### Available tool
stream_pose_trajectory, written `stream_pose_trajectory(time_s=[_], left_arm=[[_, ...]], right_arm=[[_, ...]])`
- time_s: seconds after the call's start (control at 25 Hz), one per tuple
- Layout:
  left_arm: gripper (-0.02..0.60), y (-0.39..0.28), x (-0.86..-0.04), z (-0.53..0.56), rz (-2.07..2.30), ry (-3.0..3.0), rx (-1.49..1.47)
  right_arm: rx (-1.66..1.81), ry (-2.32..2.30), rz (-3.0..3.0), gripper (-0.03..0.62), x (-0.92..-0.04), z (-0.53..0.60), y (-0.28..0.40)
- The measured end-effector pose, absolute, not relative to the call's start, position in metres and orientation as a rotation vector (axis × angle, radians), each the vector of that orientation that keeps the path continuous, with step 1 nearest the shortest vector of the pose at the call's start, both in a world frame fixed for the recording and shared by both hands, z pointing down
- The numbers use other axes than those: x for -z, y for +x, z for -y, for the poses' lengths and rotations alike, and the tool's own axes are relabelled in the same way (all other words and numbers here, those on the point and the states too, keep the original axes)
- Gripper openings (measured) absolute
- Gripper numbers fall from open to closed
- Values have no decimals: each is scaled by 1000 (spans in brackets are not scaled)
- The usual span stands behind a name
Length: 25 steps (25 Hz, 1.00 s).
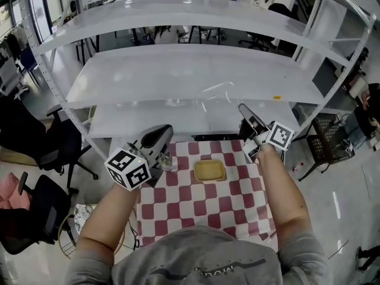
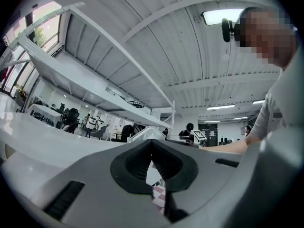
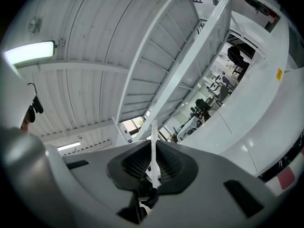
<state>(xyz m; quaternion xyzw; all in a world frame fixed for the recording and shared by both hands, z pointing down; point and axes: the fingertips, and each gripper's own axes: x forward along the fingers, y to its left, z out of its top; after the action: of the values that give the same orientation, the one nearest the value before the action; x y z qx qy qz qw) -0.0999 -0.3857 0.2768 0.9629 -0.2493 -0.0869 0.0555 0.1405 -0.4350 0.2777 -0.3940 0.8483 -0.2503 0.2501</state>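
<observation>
At a checkered table [image 1: 202, 203], right gripper [image 3: 153, 152] jaws pinch a thin white strip [image 3: 153, 133]; left gripper [image 2: 152, 150] jaws together

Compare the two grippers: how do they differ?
The left gripper is shut on nothing; the right gripper pinches a thin white strip. From above, the left gripper shows a broad grey back, the right gripper a slim dark edge. Both carry marker cubes.

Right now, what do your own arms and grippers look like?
Both the left gripper and the right gripper have pale grey moulded bodies with black ribbed pads. Each carries a white cube printed with black square markers. The person wears a grey short-sleeved shirt; the forearms are bare, and no cables show.
</observation>
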Motion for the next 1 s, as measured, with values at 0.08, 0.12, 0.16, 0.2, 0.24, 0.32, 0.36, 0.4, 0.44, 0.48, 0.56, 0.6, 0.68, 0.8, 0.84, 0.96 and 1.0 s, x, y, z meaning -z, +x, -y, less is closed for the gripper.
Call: stream_pose_trajectory(time_s=[0.08,0.12,0.16,0.2,0.24,0.32,0.36,0.4,0.44,0.48,0.56,0.6,0.68,0.8,0.84,0.96,1.0], left_arm=[[0,-98,-269,375,754,2936,270],[0,-96,-266,370,757,2943,273],[0,-94,-263,364,763,2947,277],[0,-92,-261,359,774,2950,281],[0,-89,-259,353,787,2951,285],[0,-81,-257,340,816,2954,290],[0,-76,-255,334,827,2955,292],[0,-71,-254,327,837,2957,291],[0,-65,-254,321,848,2960,287],[0,-59,-255,314,861,2962,279],[0,-48,-257,302,889,2959,267],[0,-44,-258,296,900,2954,267],[0,-37,-260,286,927,2941,270],[0,-29,-264,270,978,2926,266],[0,-27,-265,264,991,2922,266],[0,-20,-271,249,1033,2906,260],[0,-19,-274,244,1051,2896,259]], right_arm=[[657,-1037,-2318,43,-264,420,139],[647,-1018,-2324,43,-258,412,139],[640,-1000,-2330,43,-253,405,140],[637,-980,-2336,43,-249,398,141],[636,-958,-2343,43,-246,391,142],[633,-912,-2364,43,-242,376,146],[631,-890,-2376,43,-240,367,148],[629,-868,-2386,43,-237,359,150],[628,-845,-2396,43,-235,351,153],[628,-822,-2405,43,-233,343,155],[628,-772,-2420,43,-230,328,159],[628,-748,-2427,43,-228,321,161],[625,-707,-2439,43,-226,309,165],[627,-651,-2457,43,-225,290,172],[627,-635,-2464,43,-225,284,175],[632,-599,-2481,43,-228,264,183],[635,-586,-2486,43,-230,259,185]])
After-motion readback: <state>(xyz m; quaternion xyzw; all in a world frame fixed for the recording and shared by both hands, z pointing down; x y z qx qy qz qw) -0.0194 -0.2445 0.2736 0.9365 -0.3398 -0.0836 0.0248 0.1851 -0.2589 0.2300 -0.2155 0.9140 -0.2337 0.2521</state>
